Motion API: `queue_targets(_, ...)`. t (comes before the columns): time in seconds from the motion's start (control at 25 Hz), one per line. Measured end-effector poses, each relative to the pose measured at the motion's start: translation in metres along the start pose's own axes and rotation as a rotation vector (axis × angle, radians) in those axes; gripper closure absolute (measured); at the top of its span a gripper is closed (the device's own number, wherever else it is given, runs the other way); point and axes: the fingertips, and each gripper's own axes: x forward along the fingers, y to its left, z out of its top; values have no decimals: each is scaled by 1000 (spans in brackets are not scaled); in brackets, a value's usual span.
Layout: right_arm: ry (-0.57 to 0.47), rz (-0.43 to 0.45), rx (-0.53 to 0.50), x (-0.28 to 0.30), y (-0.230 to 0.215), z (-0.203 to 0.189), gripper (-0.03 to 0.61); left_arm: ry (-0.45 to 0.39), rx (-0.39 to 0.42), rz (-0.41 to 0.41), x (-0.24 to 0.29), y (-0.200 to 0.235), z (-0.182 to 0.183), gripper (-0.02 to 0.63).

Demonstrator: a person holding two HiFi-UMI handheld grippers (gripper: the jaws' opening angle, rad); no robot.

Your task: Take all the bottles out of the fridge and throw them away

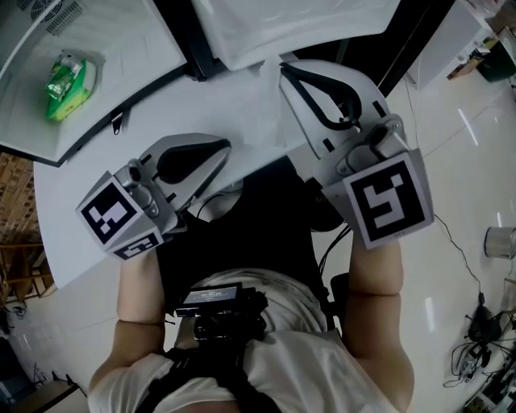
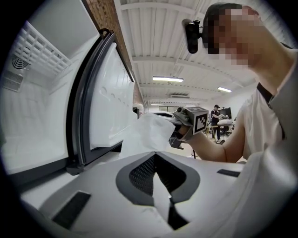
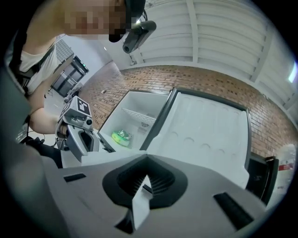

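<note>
A crumpled green bottle [image 1: 66,83] lies inside the open white fridge [image 1: 121,48] at the upper left, and shows as a green bottle [image 3: 122,136] in the right gripper view. A thin white plastic bag [image 1: 256,101] hangs between my two grippers. My left gripper [image 1: 219,147] is shut on one edge of the bag [image 2: 149,132]. My right gripper [image 1: 288,71] is shut on the other edge, a white strip [image 3: 141,202] between its jaws. Both grippers are in front of the fridge, apart from the bottle.
The fridge door [image 1: 298,24] stands open at the top middle, beside my right gripper. Wooden shelving [image 1: 18,242] is at the left edge. A grey cylinder [image 1: 500,240] and tangled cables [image 1: 480,343] lie on the shiny floor at the right.
</note>
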Motion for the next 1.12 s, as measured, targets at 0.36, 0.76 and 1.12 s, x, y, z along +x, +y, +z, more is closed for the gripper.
queue_targets(0.36,46,-113,8,-62,-44,-30,577,-35,-2,-139,75,-43,7,614)
queue_targets(0.76,91,-226,38,-129,-82,-61,577,-59,-1,-288,136,-86,15,614)
queue_targets(1.12,177,-286,15,-175,-96,-82,577,-41,-29,-396,176,-115,3,614)
